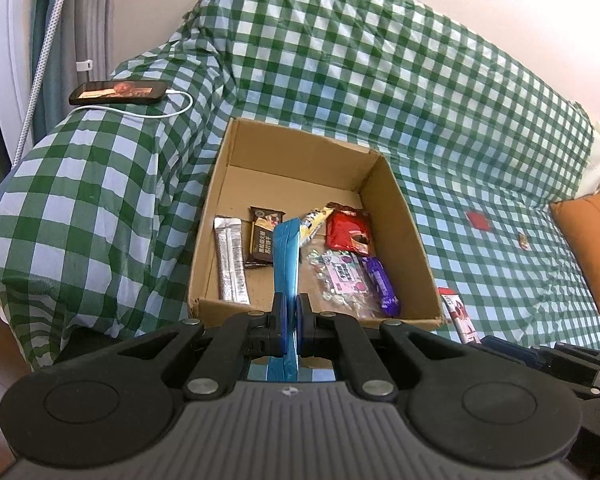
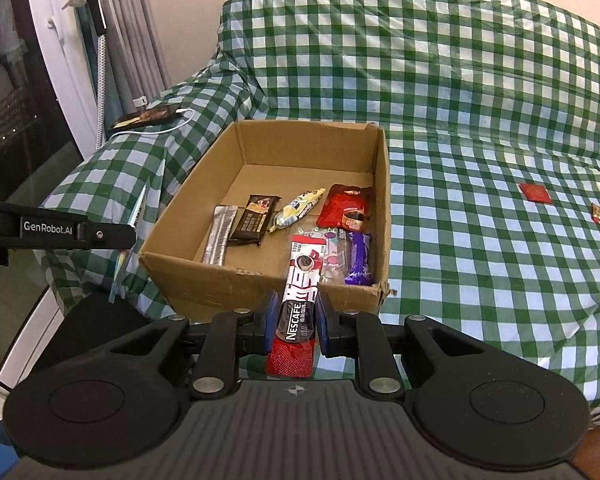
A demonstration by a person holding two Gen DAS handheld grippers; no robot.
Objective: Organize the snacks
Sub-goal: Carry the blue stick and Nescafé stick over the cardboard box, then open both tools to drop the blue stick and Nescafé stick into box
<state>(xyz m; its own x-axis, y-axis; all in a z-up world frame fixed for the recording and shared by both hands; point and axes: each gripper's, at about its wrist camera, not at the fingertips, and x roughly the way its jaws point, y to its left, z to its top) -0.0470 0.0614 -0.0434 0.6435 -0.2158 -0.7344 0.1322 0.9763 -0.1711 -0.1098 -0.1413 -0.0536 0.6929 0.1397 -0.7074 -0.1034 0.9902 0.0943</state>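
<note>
An open cardboard box (image 1: 404, 220) (image 2: 204, 276) sits on a green checked cloth and holds several snacks: a silver stick (image 1: 231, 266), a brown bar (image 1: 265, 240), a yellow packet (image 2: 296, 210), a red pouch (image 1: 348, 232) and a purple bar (image 2: 359, 258). My left gripper (image 1: 287, 312) is shut on a blue packet (image 1: 286, 256), held edge-on above the box's near wall. My right gripper (image 2: 296, 316) is shut on a red-and-black Nescafe stick (image 2: 302, 300) at the box's near edge. The Nescafe stick also shows in the left wrist view (image 1: 460, 314).
A phone (image 1: 118, 92) on a white cable lies on the covered armrest at the back left. A red square packet (image 2: 534, 193) and a small candy (image 2: 596, 213) lie on the cloth to the right. An orange cushion (image 1: 592, 248) is at the far right.
</note>
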